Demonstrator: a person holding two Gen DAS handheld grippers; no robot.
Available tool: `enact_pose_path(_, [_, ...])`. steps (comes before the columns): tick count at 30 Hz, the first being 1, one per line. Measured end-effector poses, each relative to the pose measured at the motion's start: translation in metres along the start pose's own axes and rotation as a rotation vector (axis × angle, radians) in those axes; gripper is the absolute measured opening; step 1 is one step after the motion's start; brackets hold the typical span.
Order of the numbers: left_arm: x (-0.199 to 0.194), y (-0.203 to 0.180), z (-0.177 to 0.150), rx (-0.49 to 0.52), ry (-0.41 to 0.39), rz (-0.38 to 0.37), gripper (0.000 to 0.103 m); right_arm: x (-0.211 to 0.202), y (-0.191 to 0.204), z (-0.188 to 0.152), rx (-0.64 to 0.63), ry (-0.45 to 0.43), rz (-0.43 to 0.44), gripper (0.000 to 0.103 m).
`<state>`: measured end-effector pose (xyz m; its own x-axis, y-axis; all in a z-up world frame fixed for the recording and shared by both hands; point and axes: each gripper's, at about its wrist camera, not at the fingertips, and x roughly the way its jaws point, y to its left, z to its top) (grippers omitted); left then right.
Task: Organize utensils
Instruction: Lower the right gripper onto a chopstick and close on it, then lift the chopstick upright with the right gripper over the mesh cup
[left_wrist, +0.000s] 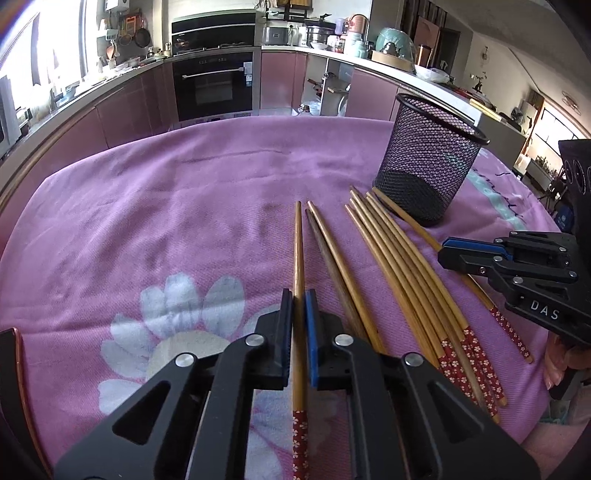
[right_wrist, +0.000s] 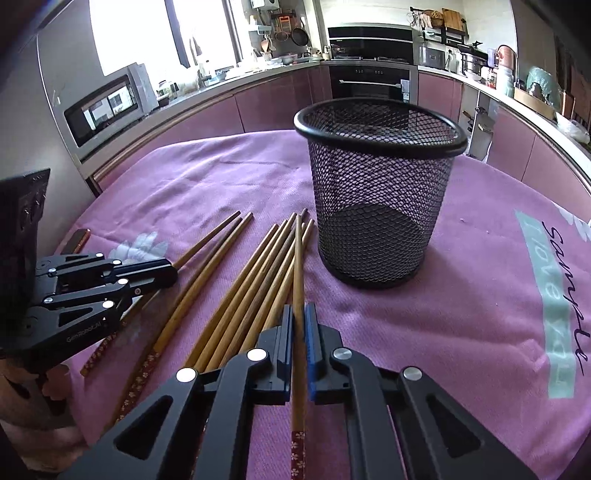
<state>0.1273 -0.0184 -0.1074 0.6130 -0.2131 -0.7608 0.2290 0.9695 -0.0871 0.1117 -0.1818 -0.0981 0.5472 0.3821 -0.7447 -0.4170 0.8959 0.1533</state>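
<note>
Your left hand-held gripper (left_wrist: 299, 295) was closed on a single bamboo chopstick with a red flowered handle (left_wrist: 298, 254) — the pads pressed on its shaft, the plain tip running out to the far side over the surface and the patterned end passing back under the jaws. Your right hand-held gripper (right_wrist: 299, 310) was likewise clamped on another bamboo chopstick of the same kind (right_wrist: 298, 266), its tip pointing toward the base of the black wire-mesh cup (right_wrist: 380, 192).

That cup stood upright on the pink cloth-covered surface (left_wrist: 166, 206), on the far right of the chopsticks, and nothing showed inside it. Between your two held sticks lay the rest: a pair of darker brown chopsticks (left_wrist: 332, 258) just right of the left one, then a fan of several bamboo chopsticks (left_wrist: 399, 266) lying side by side, tips toward the cup and red flowered ends toward you. In the left view your right hand-held gripper showed at the right edge, over the outermost stick of the fan. The cloth carried a white flower print (left_wrist: 177, 325) near the left gripper — and a pale green band with lettering (right_wrist: 550, 295) on the right.
</note>
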Motion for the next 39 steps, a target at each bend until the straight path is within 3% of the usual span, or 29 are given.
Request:
enact_pose_path(11, [-0.039,0.005,0.013,-0.026,-0.078,-0.101,0.008,-0.037,0.003,0.005,0.000,-0.100,0.069,0.005])
enact_pose_path(23, [-0.106,-0.005,0.034,-0.009,-0.239,-0.230,0.008,-0.084,-0.010,0.017,0.035,-0.248,0.113,0.005])
enact_pose_path(39, [-0.150,-0.027,0.092,-0.033,-0.408,-0.304,0.007,-0.131,-0.028,0.054,0.016,-0.424,0.096,0.005])
